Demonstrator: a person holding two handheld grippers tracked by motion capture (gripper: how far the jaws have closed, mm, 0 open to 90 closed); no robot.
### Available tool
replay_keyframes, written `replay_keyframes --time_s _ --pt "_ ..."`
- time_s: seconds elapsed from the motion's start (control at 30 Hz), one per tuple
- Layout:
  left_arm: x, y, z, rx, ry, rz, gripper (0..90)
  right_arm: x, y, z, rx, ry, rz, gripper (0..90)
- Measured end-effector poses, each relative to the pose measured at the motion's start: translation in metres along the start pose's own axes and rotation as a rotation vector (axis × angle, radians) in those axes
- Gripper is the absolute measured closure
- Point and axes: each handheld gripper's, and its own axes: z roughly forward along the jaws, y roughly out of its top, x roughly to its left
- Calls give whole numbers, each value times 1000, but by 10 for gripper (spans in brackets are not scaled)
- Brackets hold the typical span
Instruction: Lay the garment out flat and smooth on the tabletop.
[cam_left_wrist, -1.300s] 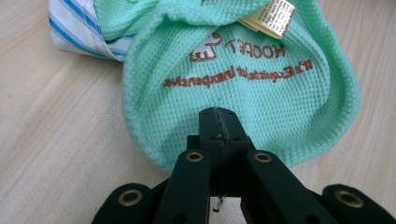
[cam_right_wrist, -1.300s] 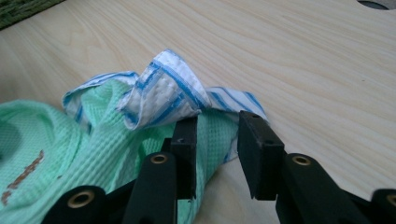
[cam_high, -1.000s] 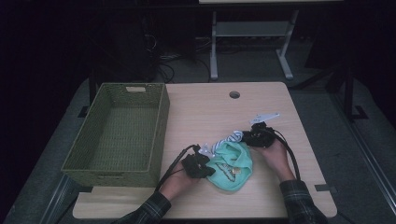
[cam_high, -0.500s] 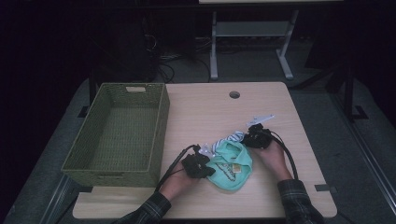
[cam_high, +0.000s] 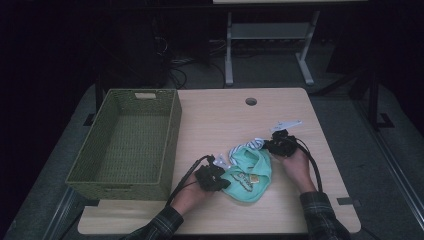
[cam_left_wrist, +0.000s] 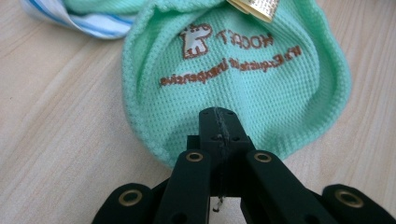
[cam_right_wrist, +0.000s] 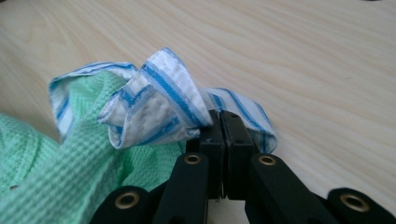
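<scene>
A mint-green knit garment (cam_high: 250, 174) with a blue-and-white striped trim (cam_high: 254, 144) lies crumpled on the wooden table (cam_high: 225, 120), front of centre. Its green cloth (cam_left_wrist: 233, 70) carries brown embroidered lettering and a small tag. My left gripper (cam_high: 220, 181) is shut on the garment's near-left edge, its jaws (cam_left_wrist: 219, 122) pressed together on the green fabric. My right gripper (cam_high: 272, 145) is shut on the striped trim (cam_right_wrist: 159, 102) at the garment's far-right side, the cloth bunched against the closed jaws (cam_right_wrist: 223, 126).
A green woven basket (cam_high: 131, 140) stands at the table's left side. A round cable hole (cam_high: 251, 101) sits near the far edge. Black cables trail from both grippers toward the front edge. A metal stand (cam_high: 270, 45) is on the floor beyond.
Both grippers stay shut on the garment. The right gripper has shifted slightly left and toward the person, bunching the cloth a little.
</scene>
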Motion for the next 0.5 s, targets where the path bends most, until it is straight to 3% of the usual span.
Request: replay_keyframes --time_s 0.3,0.37,0.4,0.5 --pt "-1 0 1 -16 1 -14 896 -21 -7 -10 -4 -76 53 885" --pt "-1 0 1 -12 1 -9 896 -25 -11 -12 0 -94 66 887" --pt "-1 -1 1 -16 2 -12 896 -29 -16 -13 -6 -124 74 889" --pt "-1 0 0 -11 5 -5 896 -33 -22 -14 1 -138 94 889"
